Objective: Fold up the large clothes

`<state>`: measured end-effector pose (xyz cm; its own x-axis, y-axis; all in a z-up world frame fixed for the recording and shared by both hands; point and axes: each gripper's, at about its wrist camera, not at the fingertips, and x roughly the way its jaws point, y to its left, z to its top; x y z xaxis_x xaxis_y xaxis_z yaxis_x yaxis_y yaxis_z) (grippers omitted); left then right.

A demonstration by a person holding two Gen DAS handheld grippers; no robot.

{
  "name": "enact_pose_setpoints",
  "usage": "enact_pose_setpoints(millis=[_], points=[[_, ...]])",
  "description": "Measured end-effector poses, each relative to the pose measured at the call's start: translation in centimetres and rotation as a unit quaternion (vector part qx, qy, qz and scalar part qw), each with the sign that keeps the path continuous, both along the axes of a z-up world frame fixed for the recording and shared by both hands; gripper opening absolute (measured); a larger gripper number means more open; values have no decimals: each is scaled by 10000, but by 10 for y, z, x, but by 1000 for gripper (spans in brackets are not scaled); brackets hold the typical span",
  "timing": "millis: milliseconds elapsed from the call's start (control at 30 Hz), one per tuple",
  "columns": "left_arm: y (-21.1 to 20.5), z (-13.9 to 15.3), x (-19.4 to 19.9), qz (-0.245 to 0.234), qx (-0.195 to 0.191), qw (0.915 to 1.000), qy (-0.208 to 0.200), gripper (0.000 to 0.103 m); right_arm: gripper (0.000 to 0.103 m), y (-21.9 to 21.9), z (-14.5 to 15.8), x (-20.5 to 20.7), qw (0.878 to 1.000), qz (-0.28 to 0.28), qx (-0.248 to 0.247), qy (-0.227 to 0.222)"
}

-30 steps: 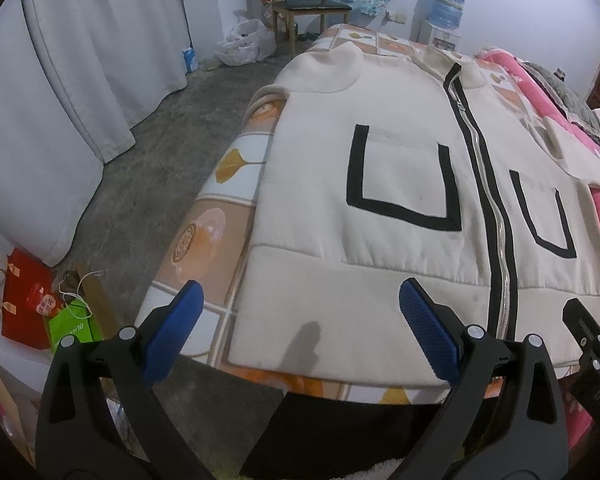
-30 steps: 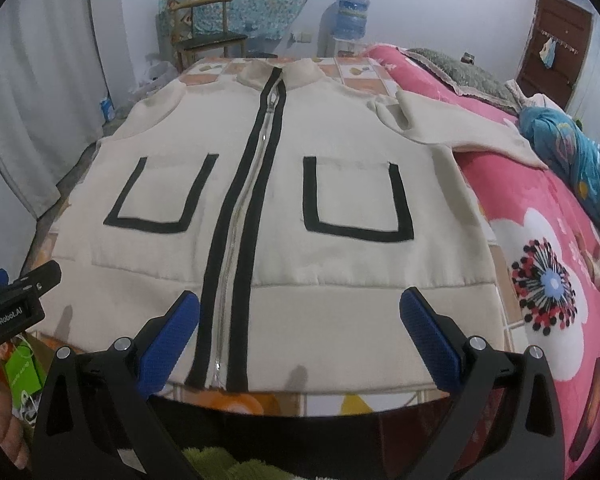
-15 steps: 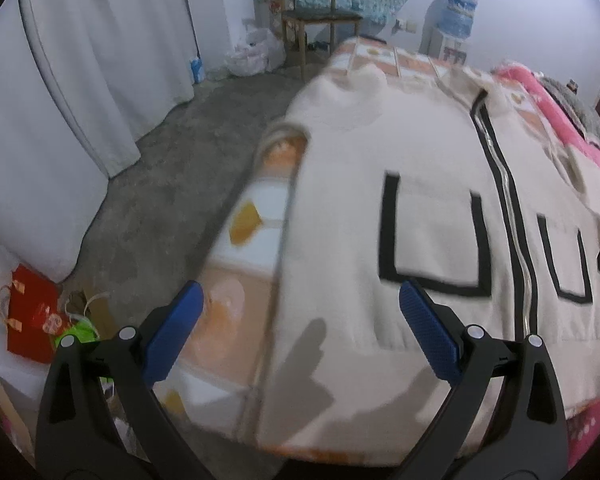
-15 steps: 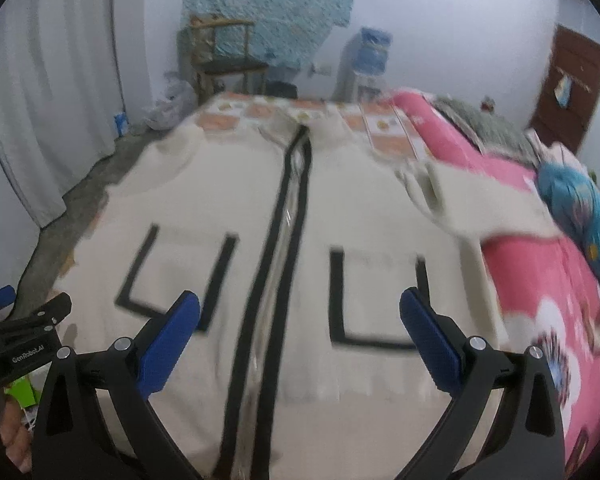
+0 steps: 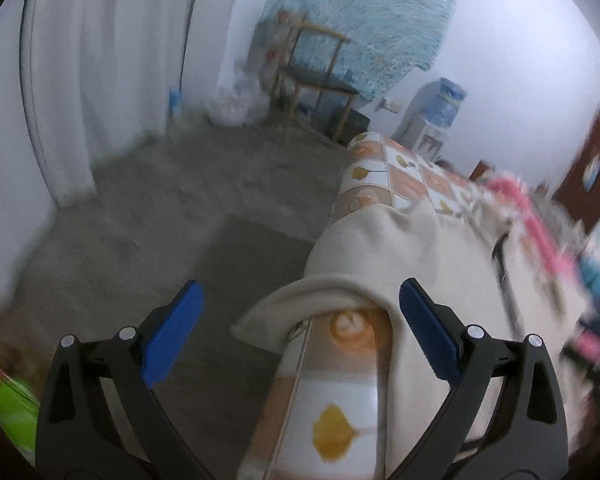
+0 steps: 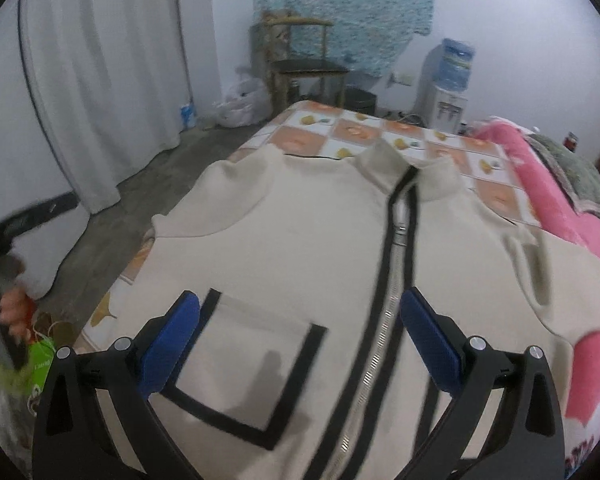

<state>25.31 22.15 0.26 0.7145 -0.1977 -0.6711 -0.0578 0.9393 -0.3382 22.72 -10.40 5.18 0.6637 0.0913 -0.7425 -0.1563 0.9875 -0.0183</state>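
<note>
A large cream jacket (image 6: 316, 240) with black pocket outlines and a black-edged zipper (image 6: 396, 240) lies flat, front up, on the bed. My right gripper (image 6: 300, 324) hovers open over its lower middle, between the left pocket and the zipper. In the left wrist view the jacket's left sleeve (image 5: 320, 296) droops over the bed's side. My left gripper (image 5: 300, 320) is open right above that sleeve at the bed edge, holding nothing. The left wrist view is blurred.
The bed has an orange-and-white checked sheet (image 6: 384, 128) and a pink blanket (image 6: 540, 176) on the right. Grey floor (image 5: 172, 216) and white curtains (image 6: 100, 80) lie left. A chair (image 6: 300, 64) and water dispenser (image 6: 448, 80) stand at the far wall. A hand (image 6: 12, 308) shows low left.
Both grippers have moved forward up the jacket from its hem. The left one swung left to the bed's side over the sleeve. Both stayed open.
</note>
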Motion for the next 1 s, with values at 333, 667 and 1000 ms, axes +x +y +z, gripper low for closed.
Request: enact_pose_setpoints(millis=[333,667,1000], points=[[93,-239,94,1356,-3978,8661,2706,93,98,5,-24,17,9992,48,-139,380],[68,-395,102,2151,-5658,7000,3789,90,98,-5,-51,36,9970,-147,-106,757],[74,-382,124,2247,-5421,7195,3714,12,98,-26,-54,35,9964,-435,7,726]])
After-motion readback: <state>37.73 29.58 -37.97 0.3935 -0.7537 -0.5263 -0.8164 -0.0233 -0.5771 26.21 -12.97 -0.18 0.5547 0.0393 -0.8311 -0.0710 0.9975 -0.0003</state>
